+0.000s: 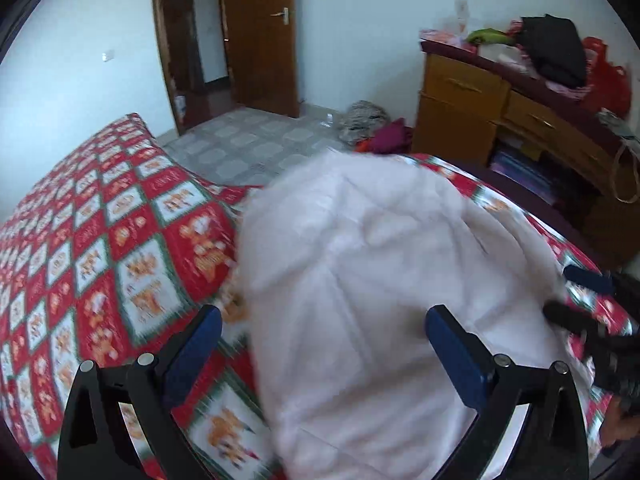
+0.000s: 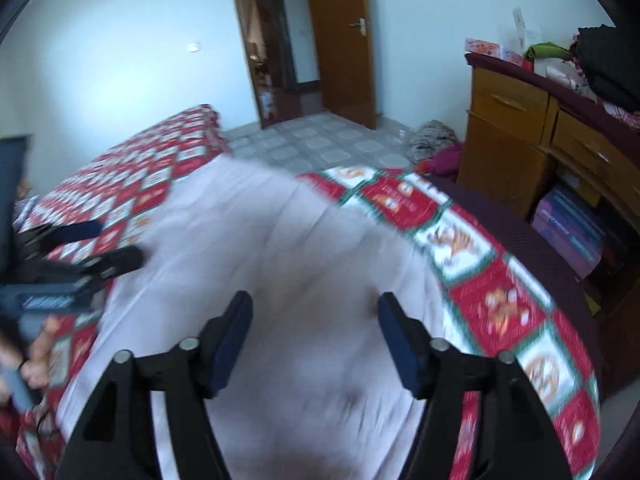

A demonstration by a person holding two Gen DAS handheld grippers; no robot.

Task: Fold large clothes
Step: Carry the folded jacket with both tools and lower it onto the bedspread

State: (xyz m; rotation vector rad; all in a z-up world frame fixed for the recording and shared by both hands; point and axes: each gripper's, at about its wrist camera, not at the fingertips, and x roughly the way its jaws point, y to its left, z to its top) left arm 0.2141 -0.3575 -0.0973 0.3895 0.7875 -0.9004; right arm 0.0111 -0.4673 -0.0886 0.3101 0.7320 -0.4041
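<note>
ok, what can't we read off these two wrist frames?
- Garment type and fold state: motion blur in both views.
- Its near edge: cut off by the bottom edge and hidden behind the left gripper and right gripper.
- Dresser clutter: too small and jumbled, both views.
- Floor pile: small, blurred.

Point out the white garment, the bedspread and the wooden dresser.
white garment (image 1: 360,280), left wrist view, its middle panel.
bedspread (image 1: 120,240), left wrist view, a bare red-checked patch.
wooden dresser (image 2: 508,136), right wrist view, its cabinet front.
</note>
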